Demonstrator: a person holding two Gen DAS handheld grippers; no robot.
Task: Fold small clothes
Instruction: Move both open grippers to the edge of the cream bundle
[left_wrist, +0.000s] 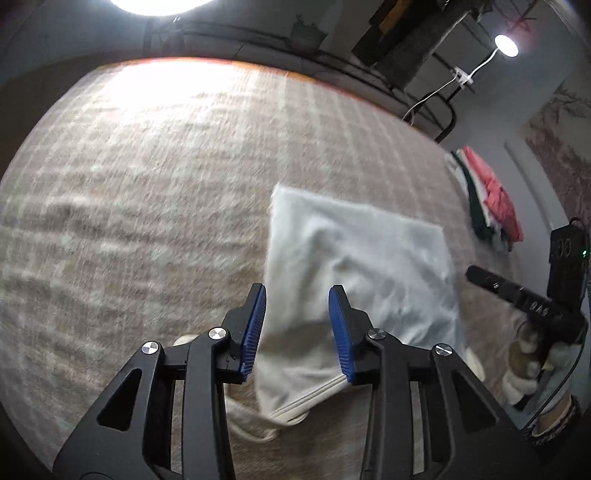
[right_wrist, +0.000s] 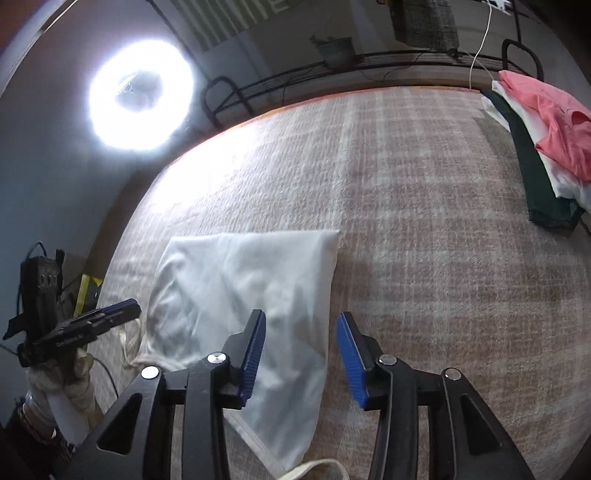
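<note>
A small white garment (left_wrist: 354, 266) lies partly folded on the beige checked cloth; it also shows in the right wrist view (right_wrist: 243, 280). Its hem and a strap trail toward me. My left gripper (left_wrist: 297, 326) is open and hovers over the garment's near part, holding nothing. My right gripper (right_wrist: 301, 349) is open and hovers above the garment's right edge, holding nothing. The right gripper shows at the right in the left wrist view (left_wrist: 517, 291); the left one shows at the left in the right wrist view (right_wrist: 96, 321).
A pile of clothes, pink on top with white and dark green, lies at the cloth's far right (right_wrist: 543, 136), also in the left wrist view (left_wrist: 487, 195). A ring light (right_wrist: 140, 96) glares beyond the cloth's left edge. A metal rack (right_wrist: 332, 70) stands behind.
</note>
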